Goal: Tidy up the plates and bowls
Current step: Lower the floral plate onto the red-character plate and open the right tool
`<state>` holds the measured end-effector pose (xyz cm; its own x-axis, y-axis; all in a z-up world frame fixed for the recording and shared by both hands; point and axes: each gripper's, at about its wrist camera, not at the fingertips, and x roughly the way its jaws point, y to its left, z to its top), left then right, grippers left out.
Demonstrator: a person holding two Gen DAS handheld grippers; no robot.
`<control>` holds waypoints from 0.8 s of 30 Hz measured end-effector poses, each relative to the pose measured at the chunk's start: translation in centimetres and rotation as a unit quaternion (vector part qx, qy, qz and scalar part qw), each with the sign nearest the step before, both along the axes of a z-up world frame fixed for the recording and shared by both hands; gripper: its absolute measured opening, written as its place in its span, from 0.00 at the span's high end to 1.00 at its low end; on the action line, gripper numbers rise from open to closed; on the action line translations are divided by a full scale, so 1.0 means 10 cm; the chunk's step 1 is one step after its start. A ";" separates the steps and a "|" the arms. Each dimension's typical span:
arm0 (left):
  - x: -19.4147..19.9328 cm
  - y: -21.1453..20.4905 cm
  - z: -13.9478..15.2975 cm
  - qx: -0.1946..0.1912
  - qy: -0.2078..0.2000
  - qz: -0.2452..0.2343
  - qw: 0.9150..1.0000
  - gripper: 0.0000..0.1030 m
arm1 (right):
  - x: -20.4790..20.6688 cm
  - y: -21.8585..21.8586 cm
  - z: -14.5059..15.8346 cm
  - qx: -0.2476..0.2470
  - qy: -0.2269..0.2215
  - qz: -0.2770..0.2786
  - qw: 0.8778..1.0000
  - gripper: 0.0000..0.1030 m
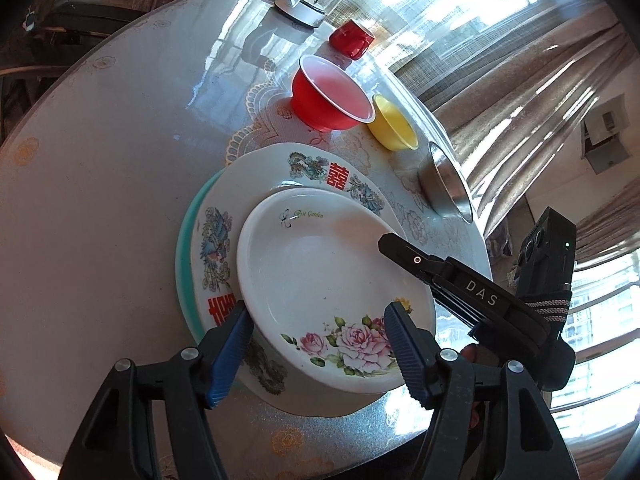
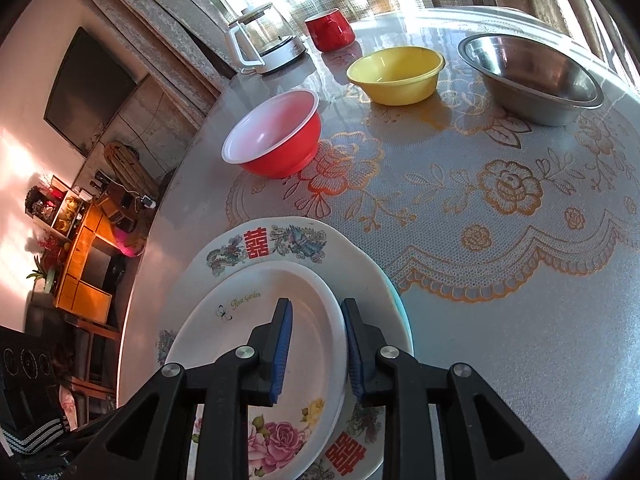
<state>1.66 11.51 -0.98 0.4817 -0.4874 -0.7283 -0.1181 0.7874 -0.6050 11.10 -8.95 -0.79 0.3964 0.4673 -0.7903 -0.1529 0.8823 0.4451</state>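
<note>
A white rose-pattern plate (image 1: 320,276) lies on a larger dragon-pattern plate (image 1: 256,184), which lies on a teal plate (image 1: 185,240). My left gripper (image 1: 316,328) is open, its blue pads either side of the rose plate's near rim. My right gripper (image 2: 316,340) straddles the rose plate's (image 2: 240,340) right rim with a gap left between its pads, so it is open; it also shows in the left wrist view (image 1: 400,248). A red bowl (image 2: 276,136), a yellow bowl (image 2: 396,74) and a steel bowl (image 2: 528,76) stand apart beyond.
A round glass-topped table (image 2: 500,260) with a lace-pattern cloth bears everything. A glass kettle (image 2: 264,44) and a red mug (image 2: 330,32) stand at the far edge. Curtains and windows lie behind; a TV and shelves show beyond the table's left edge.
</note>
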 end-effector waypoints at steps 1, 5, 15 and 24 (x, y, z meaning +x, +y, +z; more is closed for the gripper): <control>-0.01 0.00 0.01 -0.001 0.000 -0.001 1.000 0.32 | 0.00 0.01 0.00 -0.002 -0.001 0.000 1.000 0.75; -0.02 0.02 0.02 -0.007 -0.004 -0.004 1.000 0.29 | -0.04 0.07 0.03 -0.032 -0.027 0.007 0.999 0.75; 0.00 -0.14 0.06 0.055 -0.021 -0.024 0.998 0.25 | -0.11 0.00 0.06 -0.055 -0.060 0.001 0.997 0.76; -0.09 -0.16 0.16 0.142 -0.049 -0.015 0.989 0.25 | -0.19 -0.13 0.06 -0.023 -0.064 -0.003 0.998 0.75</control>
